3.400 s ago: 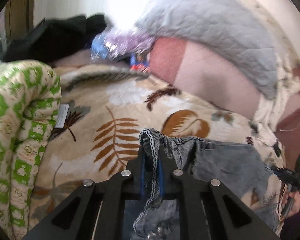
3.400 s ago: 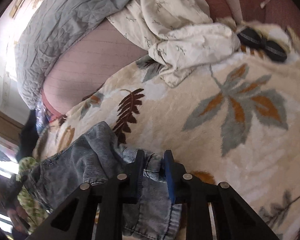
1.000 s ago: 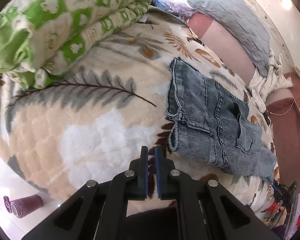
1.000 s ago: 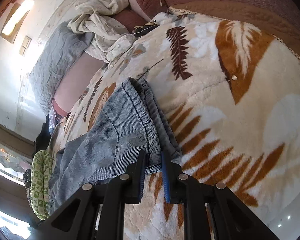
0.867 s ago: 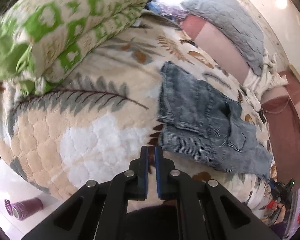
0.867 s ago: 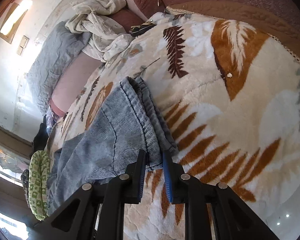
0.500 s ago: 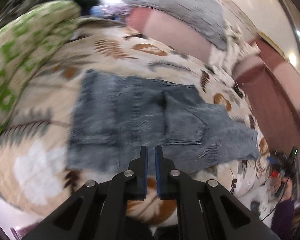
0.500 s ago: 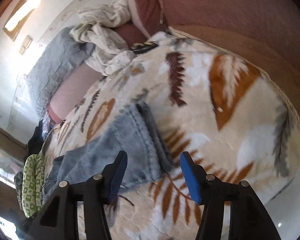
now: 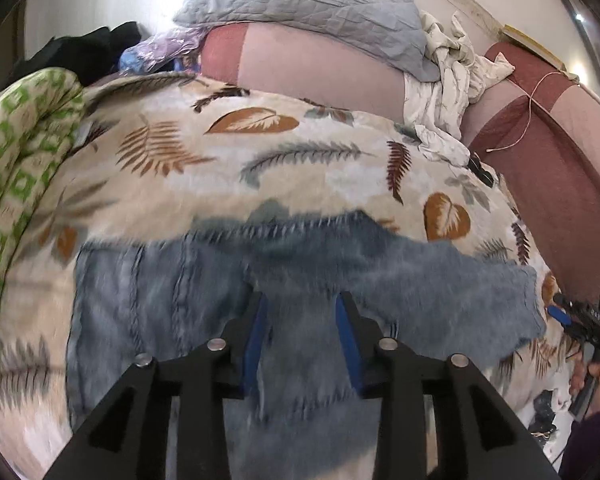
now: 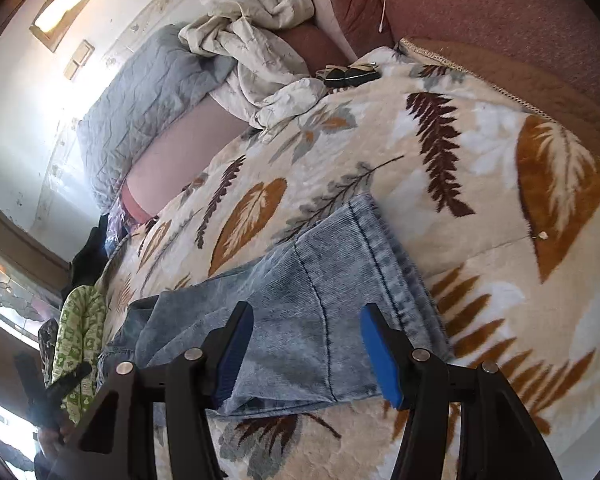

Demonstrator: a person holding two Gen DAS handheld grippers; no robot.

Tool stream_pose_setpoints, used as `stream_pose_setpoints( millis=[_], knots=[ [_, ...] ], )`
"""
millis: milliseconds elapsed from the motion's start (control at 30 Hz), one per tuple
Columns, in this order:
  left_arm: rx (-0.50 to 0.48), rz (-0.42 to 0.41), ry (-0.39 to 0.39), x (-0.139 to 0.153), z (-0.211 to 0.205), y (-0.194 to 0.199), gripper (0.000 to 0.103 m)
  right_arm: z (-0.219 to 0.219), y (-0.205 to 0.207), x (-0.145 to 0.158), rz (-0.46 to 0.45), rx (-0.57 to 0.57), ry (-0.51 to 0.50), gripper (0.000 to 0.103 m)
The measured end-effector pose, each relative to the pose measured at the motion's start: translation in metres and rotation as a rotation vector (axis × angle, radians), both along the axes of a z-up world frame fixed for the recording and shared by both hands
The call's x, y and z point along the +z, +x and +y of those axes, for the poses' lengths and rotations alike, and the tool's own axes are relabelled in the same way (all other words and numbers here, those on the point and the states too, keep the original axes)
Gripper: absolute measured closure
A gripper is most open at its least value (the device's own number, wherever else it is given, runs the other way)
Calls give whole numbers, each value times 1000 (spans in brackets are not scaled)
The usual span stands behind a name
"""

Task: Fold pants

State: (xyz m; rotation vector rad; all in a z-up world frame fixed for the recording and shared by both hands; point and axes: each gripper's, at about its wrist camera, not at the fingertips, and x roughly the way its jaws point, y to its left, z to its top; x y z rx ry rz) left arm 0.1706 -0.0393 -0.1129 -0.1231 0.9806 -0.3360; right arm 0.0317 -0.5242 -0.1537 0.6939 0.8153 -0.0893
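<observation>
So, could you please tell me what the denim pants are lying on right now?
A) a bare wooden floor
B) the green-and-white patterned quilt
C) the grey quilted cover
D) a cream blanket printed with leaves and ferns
D: the denim pants lie spread flat on the leaf-print blanket; the grey quilted cover and the green-and-white quilt lie apart from them at the bed's edges.

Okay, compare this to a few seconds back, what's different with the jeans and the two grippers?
Both grippers have let go. Earlier each pinched a bunched end of the jeans; now the jeans lie flat, folded double on the leaf-print blanket. The right gripper stands open above the hem end. The left gripper has swung from beside the jeans to over them, jaws opening, gripping nothing. The grey quilt and green patterned bedding are unchanged.
</observation>
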Motion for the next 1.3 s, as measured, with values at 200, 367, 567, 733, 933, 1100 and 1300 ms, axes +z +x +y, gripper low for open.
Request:
stream_pose_setpoints(
  millis=[200,367,567,733,933,1100,1300],
  knots=[
    [-48,-18,45,-10,-40,43,58,-4,12,1,2,4,-7,44],
    [-140,-47,211,-30,-79,67,58,-21,25,9,2,-7,-6,44],
    [-207,-62,297,-38,-98,80,58,-44,56,18,43,-12,-34,40],
    [-187,-52,170,-20,-81,52,58,-22,64,32,22,55,-86,40],
    [-136,0,125,-22,-35,-13,56,38,55,14,87,224,-97,40],
    [-52,20,85,-25,2,-51,56,92,63,-8,140,326,-159,40],
    [72,76,155,-51,31,-38,56,136,79,-36,270,393,-305,40]
  ],
)
